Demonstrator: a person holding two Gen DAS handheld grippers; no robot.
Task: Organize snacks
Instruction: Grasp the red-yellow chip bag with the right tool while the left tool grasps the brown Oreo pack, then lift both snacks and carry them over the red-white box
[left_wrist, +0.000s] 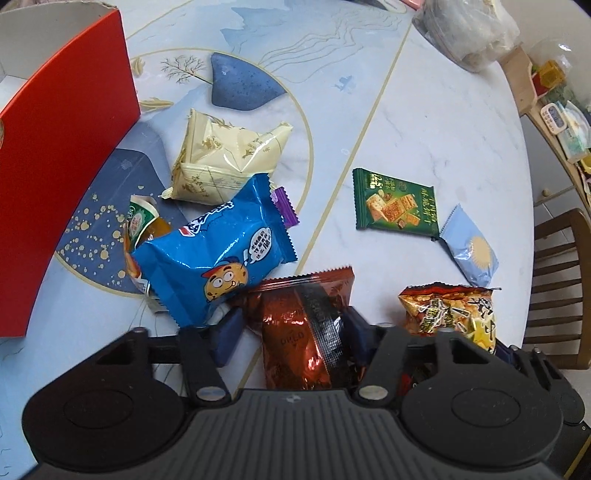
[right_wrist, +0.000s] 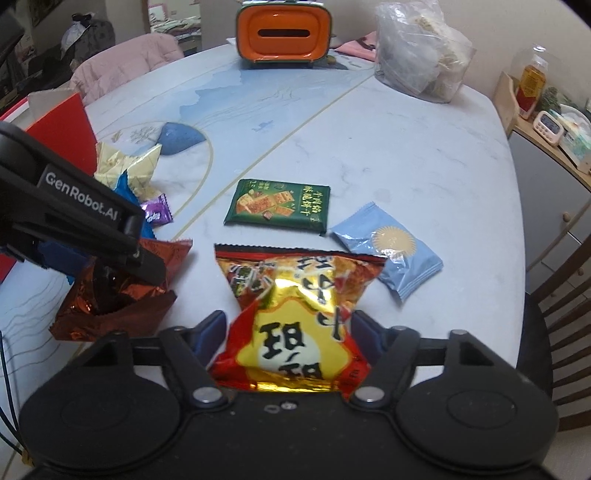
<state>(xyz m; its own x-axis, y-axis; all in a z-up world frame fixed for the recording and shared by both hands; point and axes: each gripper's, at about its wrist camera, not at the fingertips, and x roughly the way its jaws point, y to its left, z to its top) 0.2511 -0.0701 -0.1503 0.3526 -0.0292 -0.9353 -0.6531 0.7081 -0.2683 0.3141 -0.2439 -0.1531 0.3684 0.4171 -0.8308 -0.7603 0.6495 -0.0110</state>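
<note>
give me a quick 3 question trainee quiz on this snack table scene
1. True or false: the green cracker packet lies flat on the table.
2. Which snack sits between the right gripper fingers? A) blue cookie bag B) red and yellow snack bag C) pale blue packet
3. What colour is the open box left of the snack pile?

Key: 1 true; 2 B; 3 red.
</note>
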